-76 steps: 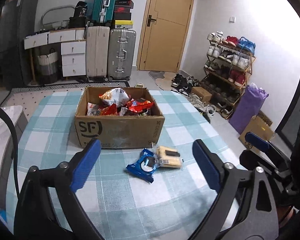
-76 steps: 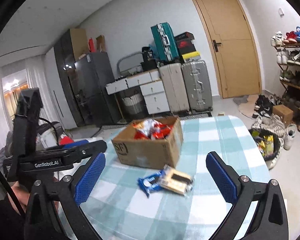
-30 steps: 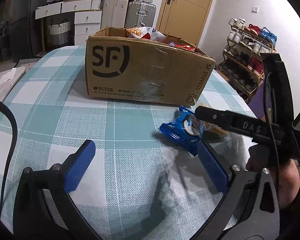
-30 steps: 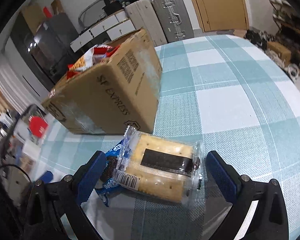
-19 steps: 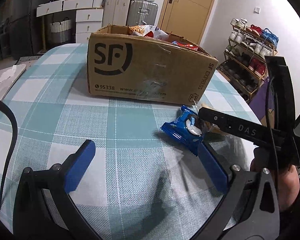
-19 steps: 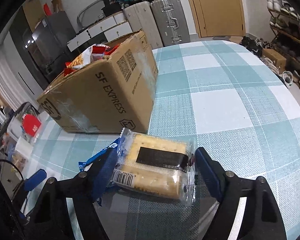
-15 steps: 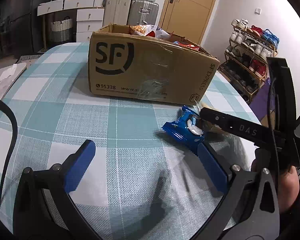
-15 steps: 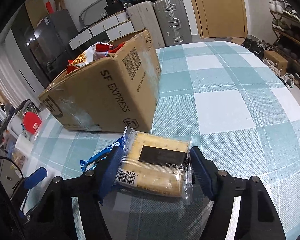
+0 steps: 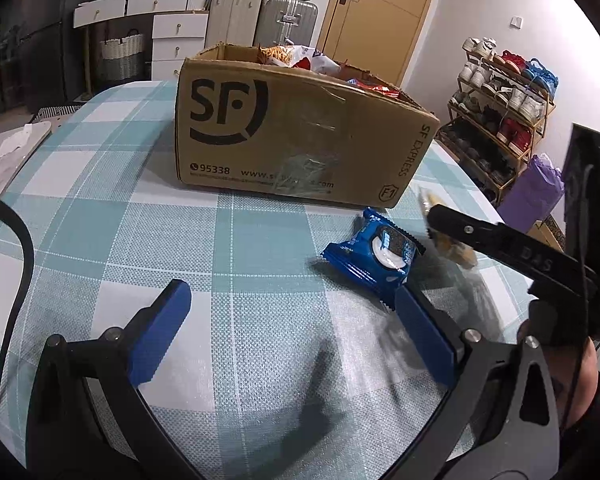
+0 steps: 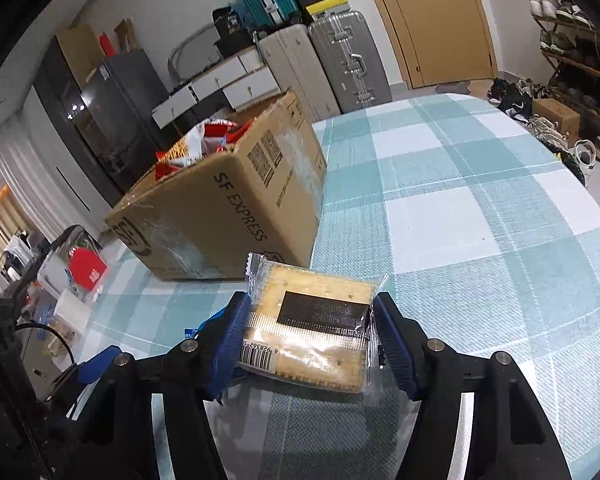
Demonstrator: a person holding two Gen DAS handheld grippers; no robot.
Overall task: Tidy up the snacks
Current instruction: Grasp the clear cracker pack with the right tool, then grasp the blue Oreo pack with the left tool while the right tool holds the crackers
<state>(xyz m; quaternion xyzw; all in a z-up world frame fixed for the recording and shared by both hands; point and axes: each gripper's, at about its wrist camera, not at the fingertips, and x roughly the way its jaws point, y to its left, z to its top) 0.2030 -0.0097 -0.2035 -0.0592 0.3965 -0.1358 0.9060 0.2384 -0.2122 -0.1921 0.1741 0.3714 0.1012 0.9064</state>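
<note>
A clear pack of crackers (image 10: 308,332) sits between the blue pads of my right gripper (image 10: 310,312). The jaws are closing and both pads press on its sides. The left wrist view shows that pack (image 9: 454,250) just off the cloth, beside a black finger (image 9: 500,240) of the right gripper. A blue cookie pack (image 9: 374,256) lies on the checked tablecloth (image 9: 260,360), in front of the brown SF box (image 9: 292,140) full of snack bags. My left gripper (image 9: 290,296) hangs open over the cloth, its right pad next to the cookie pack.
The box (image 10: 228,200) stands left of and behind the held pack. Off the table's right edge are a shoe rack (image 9: 504,120) and a purple bag (image 9: 534,196). Suitcases (image 9: 260,20) and white drawers line the back wall. A person's hand (image 9: 572,368) grips the right tool.
My right gripper came down around the cracker pack, its jaws drew in from wide apart onto the pack's sides, and the pack came off the cookie pack. The left gripper stayed open.
</note>
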